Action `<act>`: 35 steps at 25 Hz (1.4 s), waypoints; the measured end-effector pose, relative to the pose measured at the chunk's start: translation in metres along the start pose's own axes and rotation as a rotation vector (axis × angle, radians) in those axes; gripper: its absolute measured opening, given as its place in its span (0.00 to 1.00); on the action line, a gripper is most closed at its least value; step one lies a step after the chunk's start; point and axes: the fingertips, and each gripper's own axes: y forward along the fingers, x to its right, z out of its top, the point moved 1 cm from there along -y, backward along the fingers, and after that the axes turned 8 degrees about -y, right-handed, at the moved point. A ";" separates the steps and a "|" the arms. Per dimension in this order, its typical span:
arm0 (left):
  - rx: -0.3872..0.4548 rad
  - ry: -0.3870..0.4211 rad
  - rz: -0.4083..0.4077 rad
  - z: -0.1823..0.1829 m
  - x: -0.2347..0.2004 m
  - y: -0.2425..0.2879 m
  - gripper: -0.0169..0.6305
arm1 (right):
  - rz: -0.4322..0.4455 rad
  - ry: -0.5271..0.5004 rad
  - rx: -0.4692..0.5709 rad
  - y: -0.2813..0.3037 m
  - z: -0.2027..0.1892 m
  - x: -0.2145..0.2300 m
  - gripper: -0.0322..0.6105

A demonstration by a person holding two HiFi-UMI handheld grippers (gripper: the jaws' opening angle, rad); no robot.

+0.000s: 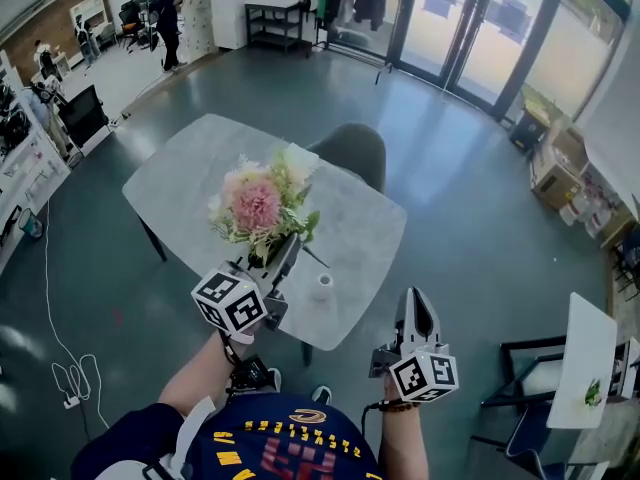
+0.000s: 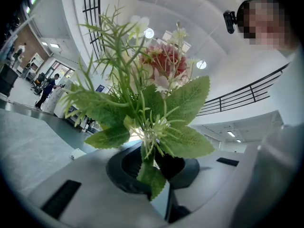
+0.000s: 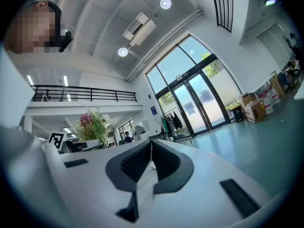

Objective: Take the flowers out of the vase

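My left gripper (image 1: pixel 284 246) is shut on the stems of a bunch of flowers (image 1: pixel 262 203), with a pink bloom, pale blossoms and green leaves, and holds it in the air above the table. In the left gripper view the flowers (image 2: pixel 159 91) rise straight out of the pinched jaws of my left gripper (image 2: pixel 151 169). A small white vase (image 1: pixel 324 286) stands on the grey table (image 1: pixel 185 178), just right of the bunch and apart from it. My right gripper (image 1: pixel 415 303) hangs off the table's near right edge, shut and holding nothing (image 3: pixel 151 155). The flowers (image 3: pixel 93 122) show at its left.
A dark green chair (image 1: pixel 353 152) stands at the table's far side. A white chair (image 1: pixel 578 363) and a dark frame chair are at the right. Cardboard boxes (image 1: pixel 558 163) sit by the glass doors. A person (image 1: pixel 164 16) stands far back left.
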 end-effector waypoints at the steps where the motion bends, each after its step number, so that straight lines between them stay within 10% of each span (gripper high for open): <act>1: -0.001 0.000 -0.001 0.000 0.001 0.000 0.09 | -0.001 0.001 0.000 -0.001 0.000 0.000 0.07; 35: -0.015 -0.011 -0.021 -0.001 -0.002 0.003 0.09 | -0.007 0.016 -0.011 0.001 -0.006 -0.003 0.07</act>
